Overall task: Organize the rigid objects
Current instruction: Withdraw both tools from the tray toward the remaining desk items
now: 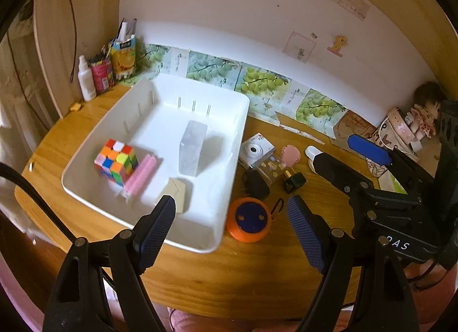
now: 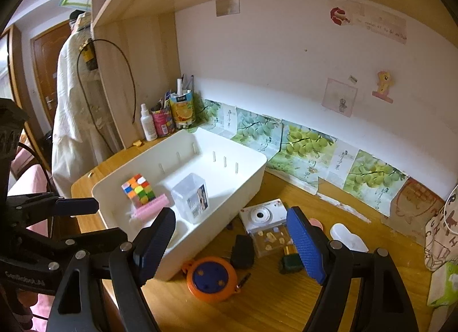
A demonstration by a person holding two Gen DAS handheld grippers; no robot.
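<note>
My left gripper (image 1: 232, 212) has its fingers (image 1: 159, 226) apart with nothing between them, hanging over the near edge of the desk (image 1: 200, 274). My right gripper (image 2: 232, 234) is the same: fingers wide apart, empty, held above the loose things.

Nearest to me on the desk sits the orange yo-yo (image 2: 211, 279), just beside the near corner of the white bin (image 1: 200, 242). It is round and low, so if I close on it off-centre it could squirt out and roll off the front edge. Its clip (image 2: 243, 280) trails to one side and could snag a finger.

Just behind it are the black charger (image 2: 242, 250) and a small dark green bottle (image 1: 294, 182), crowded against a clear box (image 1: 270, 169). They stand so near each other that wide fingers coming down on one would likely shove its neighbour.

Further back the white camera (image 2: 263, 214) lies next to the bin wall; a grip there may scrape the wall or push the bin. A white piece (image 2: 347, 236) lies off to the right.

Inside the bin already are the puzzle cube (image 1: 116, 164), a pink comb (image 1: 141, 176), a beige block (image 1: 177, 193) and a clear case (image 1: 191, 150) standing on edge. Anything dropped in carelessly could topple that case.

My two grippers work close together, so they could knock each other.
</note>
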